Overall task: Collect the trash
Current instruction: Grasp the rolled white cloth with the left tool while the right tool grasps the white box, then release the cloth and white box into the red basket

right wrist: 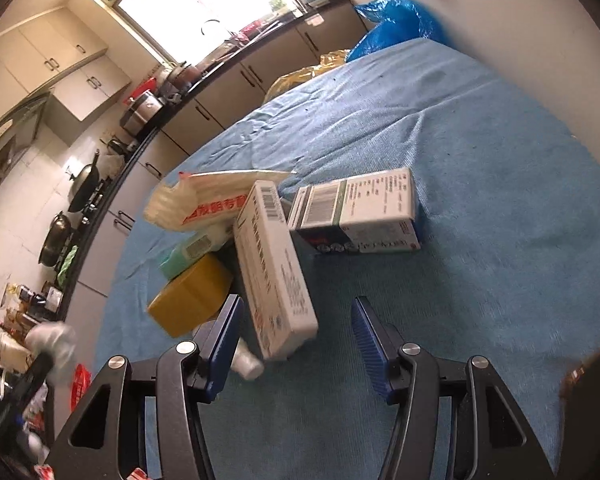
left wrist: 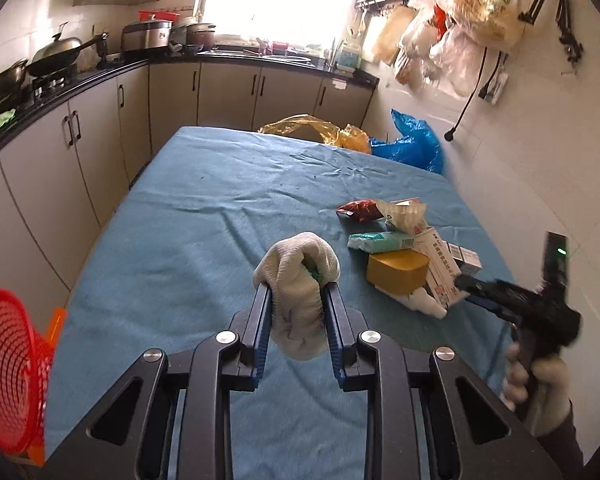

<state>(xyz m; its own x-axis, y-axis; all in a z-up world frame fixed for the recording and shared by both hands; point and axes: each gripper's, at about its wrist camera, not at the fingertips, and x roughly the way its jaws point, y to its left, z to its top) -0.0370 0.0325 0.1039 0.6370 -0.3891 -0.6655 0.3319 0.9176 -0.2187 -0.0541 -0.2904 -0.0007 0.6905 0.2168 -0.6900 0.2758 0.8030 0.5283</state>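
My left gripper (left wrist: 296,292) is shut on a balled white sock (left wrist: 298,280) with a bit of green inside, held above the blue tablecloth (left wrist: 204,216). A heap of trash lies at the table's right: a long white box (right wrist: 274,268), a green-striped box (right wrist: 356,210), a yellow block (right wrist: 190,298), a teal tissue pack (right wrist: 182,256), a white wrapper with red print (right wrist: 208,200) and a white tube (right wrist: 248,362). My right gripper (right wrist: 296,320) is open, its jaws on either side of the long white box's near end. It also shows in the left wrist view (left wrist: 512,300).
A red mesh basket (left wrist: 8,364) stands off the table's left front edge. Yellow (left wrist: 316,128) and blue (left wrist: 412,144) plastic bags sit beyond the far edge. Kitchen counters with pots (left wrist: 56,56) run along the left and back. Bags hang on the right wall (left wrist: 460,28).
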